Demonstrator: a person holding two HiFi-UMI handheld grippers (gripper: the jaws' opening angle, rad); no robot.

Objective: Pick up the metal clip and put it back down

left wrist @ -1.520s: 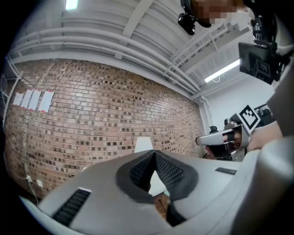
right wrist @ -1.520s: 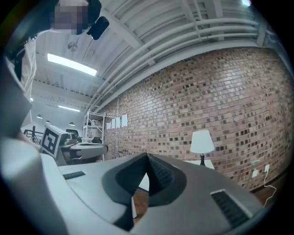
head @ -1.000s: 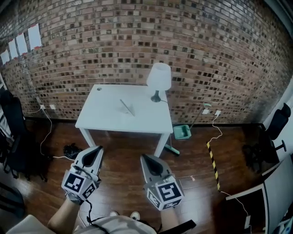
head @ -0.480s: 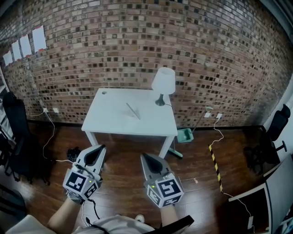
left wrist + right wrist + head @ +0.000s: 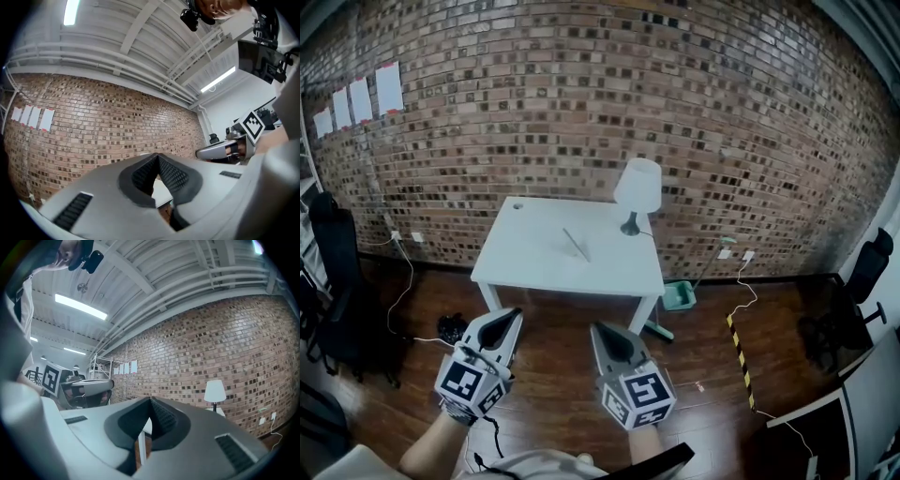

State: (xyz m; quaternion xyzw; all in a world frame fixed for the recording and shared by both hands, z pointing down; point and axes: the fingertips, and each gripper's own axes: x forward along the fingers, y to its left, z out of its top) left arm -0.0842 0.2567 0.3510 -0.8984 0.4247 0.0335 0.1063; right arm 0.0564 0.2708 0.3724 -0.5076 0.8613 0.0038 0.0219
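White table (image 5: 534, 272) carries the metal clip (image 5: 576, 244), a thin sliver lying left of the lamp (image 5: 638, 187) and nearer the front edge. The left gripper (image 5: 510, 316) and right gripper (image 5: 599, 329) are both pressed closed on nothing, well short of the lamp. Best to step in close, part one pair of jaws before reaching, and come down across the clip's narrow width.

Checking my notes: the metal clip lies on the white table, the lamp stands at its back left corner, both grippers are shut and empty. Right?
Not quite. The head view shows the lamp at the table's back right corner, not left. The rest holds: metal clip on the table, left gripper and right gripper shut and empty.
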